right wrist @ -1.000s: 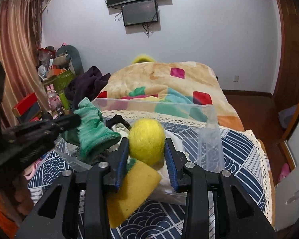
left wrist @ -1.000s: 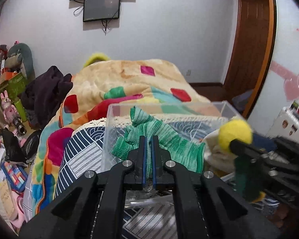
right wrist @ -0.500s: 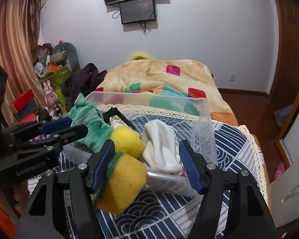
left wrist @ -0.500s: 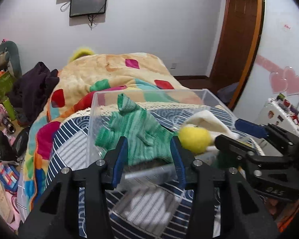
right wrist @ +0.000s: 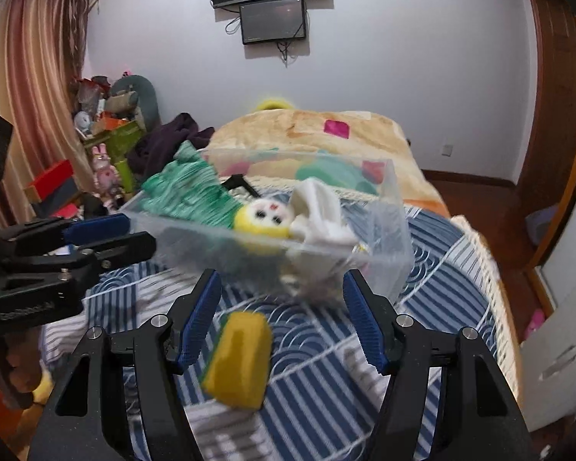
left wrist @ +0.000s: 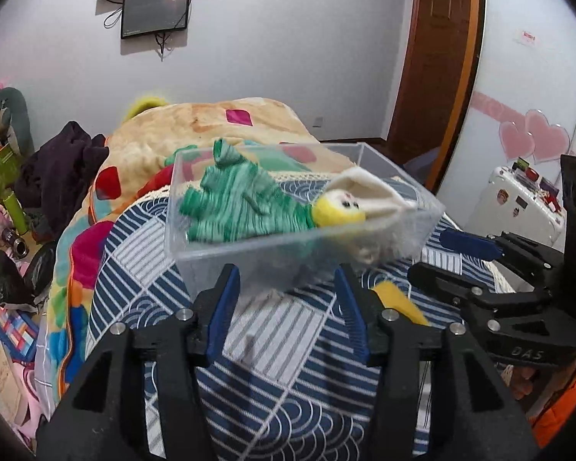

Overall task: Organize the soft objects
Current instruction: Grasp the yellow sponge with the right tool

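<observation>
A clear plastic box [left wrist: 272,247] [right wrist: 388,265] stands on the blue patterned cloth. In it lie a green knitted glove [left wrist: 238,203] [right wrist: 184,196], a yellow ball toy with a face [left wrist: 338,209] [right wrist: 265,219] and a white cloth [left wrist: 368,192] [right wrist: 318,211]. A yellow sponge [right wrist: 240,361] [left wrist: 397,301] lies on the cloth in front of the box. My left gripper [left wrist: 286,307] is open and empty just short of the box. My right gripper [right wrist: 282,320] is open and empty, above the sponge.
The blue patterned cloth [left wrist: 272,349] [right wrist: 326,392] covers the surface, with a lace edge at right [right wrist: 491,288]. Behind is a bed with a colourful blanket [left wrist: 226,123]. Clutter and toys fill the left side [right wrist: 107,142]. A white suitcase [left wrist: 518,199] stands at right.
Both grippers opened and drew back from the box. The glove and the yellow ball toy now lie in the box; the sponge dropped onto the cloth in front.
</observation>
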A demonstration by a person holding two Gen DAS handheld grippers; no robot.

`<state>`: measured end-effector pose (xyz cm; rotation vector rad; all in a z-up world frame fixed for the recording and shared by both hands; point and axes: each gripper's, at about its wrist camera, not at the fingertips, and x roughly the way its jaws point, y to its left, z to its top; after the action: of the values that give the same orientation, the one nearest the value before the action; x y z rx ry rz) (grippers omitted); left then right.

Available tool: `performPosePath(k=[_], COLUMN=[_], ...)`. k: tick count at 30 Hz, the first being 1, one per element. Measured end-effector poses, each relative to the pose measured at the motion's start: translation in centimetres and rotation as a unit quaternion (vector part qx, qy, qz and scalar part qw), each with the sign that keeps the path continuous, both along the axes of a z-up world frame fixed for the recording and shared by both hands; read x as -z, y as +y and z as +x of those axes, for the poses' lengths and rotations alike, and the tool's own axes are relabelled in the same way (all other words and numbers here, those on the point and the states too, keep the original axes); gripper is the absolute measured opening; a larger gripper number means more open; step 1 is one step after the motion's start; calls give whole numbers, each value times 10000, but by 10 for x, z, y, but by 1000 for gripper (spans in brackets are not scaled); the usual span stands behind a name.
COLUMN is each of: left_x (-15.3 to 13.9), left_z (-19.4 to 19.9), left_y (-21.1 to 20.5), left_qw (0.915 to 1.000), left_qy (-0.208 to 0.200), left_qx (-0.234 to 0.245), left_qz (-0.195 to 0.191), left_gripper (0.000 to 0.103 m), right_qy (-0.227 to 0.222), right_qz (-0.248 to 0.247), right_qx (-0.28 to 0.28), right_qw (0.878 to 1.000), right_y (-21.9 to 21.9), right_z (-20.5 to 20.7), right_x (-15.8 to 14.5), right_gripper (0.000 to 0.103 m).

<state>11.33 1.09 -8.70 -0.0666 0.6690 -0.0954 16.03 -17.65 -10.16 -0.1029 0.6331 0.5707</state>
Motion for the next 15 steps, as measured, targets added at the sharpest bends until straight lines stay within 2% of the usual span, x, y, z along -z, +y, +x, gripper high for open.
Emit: performPosePath(k=[3,6,8,9,12,15], left_x=[9,15,18,19,17,12], left_z=[-7,-11,-13,-15,-17,-19], left_y=[-3,-5,-5,-5,-4,1], left_qw=[10000,9999,9998,9998,9999,10000], left_qy=[65,117,139,136,68,-22], left_qx=[-16,-33,-26,-31,-66,-65], left_qz=[70,114,104,112,121,34], left_gripper=[56,56,56,56,56,56], right_qy=[272,555,820,943,893,601], right_qz=[109,-21,-128,-172,-187,-40], right_qx=[-235,-425,-533,-574,-504,-434], right_qw=[9993,9976,9951,9937,9946,9972], right_y=[2,12,19,22,22,17], right_z=[-4,-4,-1,1,2,-1], right_x=[10,27,41,46,47,29], right_gripper=[62,60,47,34,27,27])
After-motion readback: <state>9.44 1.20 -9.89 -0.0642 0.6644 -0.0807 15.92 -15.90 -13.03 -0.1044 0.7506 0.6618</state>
